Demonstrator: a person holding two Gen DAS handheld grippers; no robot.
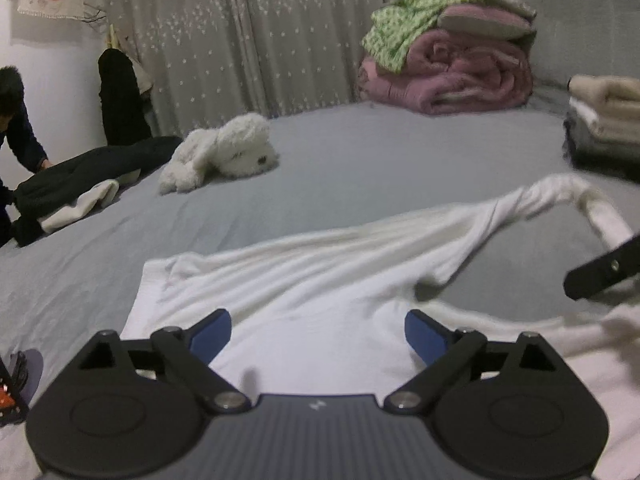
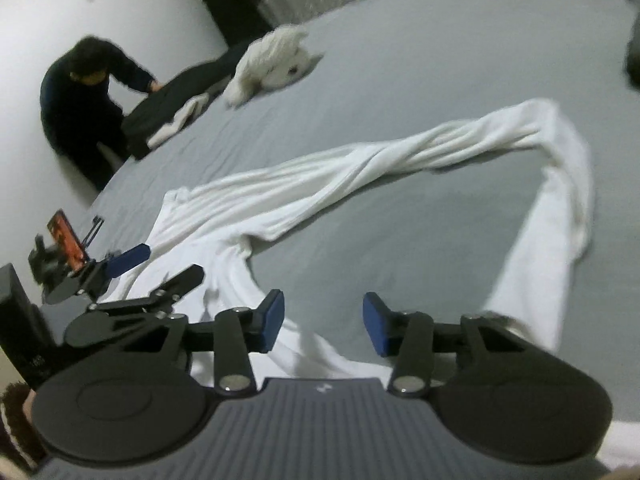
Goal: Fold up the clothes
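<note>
White trousers (image 1: 304, 292) lie spread on the grey bed sheet (image 1: 360, 168), waist end near me, two long legs curving away to the right (image 2: 400, 160). My left gripper (image 1: 318, 334) is open and empty, hovering just above the waist part. My right gripper (image 2: 324, 324) is open and empty, over the near leg and the bare sheet inside the loop of the legs. The left gripper also shows in the right wrist view (image 2: 156, 266), and one right finger (image 1: 604, 270) enters the left wrist view.
A white plush dog (image 1: 224, 152) lies mid-bed. Folded pink and green blankets (image 1: 448, 60) sit at the back, a stack of folded clothes (image 1: 604, 120) at right. A person (image 2: 84, 100) handles dark clothes (image 1: 88, 176) at the left bed edge.
</note>
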